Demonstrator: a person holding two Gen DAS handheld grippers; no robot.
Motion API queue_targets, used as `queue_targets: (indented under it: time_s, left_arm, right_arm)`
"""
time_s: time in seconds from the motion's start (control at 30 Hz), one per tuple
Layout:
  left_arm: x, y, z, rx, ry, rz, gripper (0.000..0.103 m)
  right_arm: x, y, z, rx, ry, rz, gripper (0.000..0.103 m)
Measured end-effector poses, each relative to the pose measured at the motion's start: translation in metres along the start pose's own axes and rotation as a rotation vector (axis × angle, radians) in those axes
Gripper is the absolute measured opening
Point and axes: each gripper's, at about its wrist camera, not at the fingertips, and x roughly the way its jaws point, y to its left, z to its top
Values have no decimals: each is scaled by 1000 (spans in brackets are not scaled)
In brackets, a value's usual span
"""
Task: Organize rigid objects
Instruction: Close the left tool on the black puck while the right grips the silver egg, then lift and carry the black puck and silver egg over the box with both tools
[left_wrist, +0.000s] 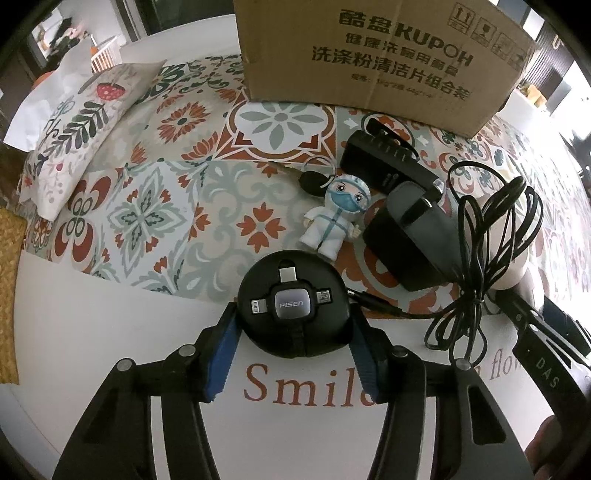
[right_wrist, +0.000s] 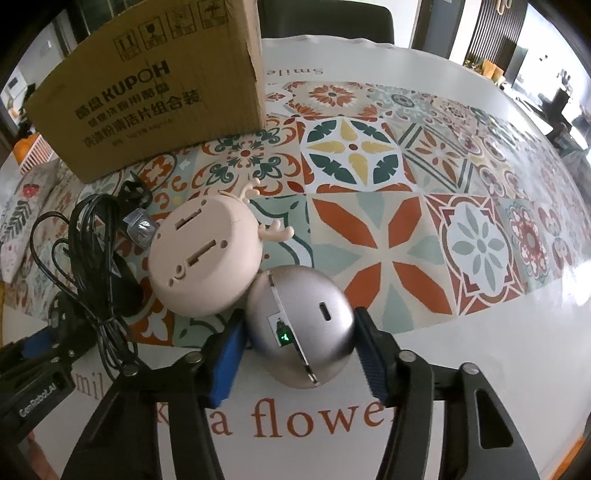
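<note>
Two tools grip gadgets on the patterned worktop (right_wrist: 461, 350), in front of a cardboard box.

The left tool (left_wrist: 293, 332) is closed partway, its blue pads pressing both sides of a round black cable reel (left_wrist: 293, 295). The right tool (right_wrist: 299, 350) clamps a silver egg-shaped gadget (right_wrist: 301, 328), which touches a cream round gadget with antlers (right_wrist: 207, 258). The cardboard box (left_wrist: 376, 55) stands at the back, its inside hidden. Near it lie a black charger (left_wrist: 410, 236), its bundled cable (left_wrist: 480, 258) and a small doll keychain (left_wrist: 334, 221).
</note>
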Motion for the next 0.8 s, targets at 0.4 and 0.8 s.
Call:
queue_targets:
  time_s: [0.4, 0.8]
  left_arm:
    - [-8, -6, -12, 28, -8, -17, 56]
    - [-51, -11, -25, 64, -97, -32, 56]
  right_arm:
    - [-14, -6, -11, 9, -26, 34, 57]
    - [-42, -7, -15, 22, -66, 56, 57]
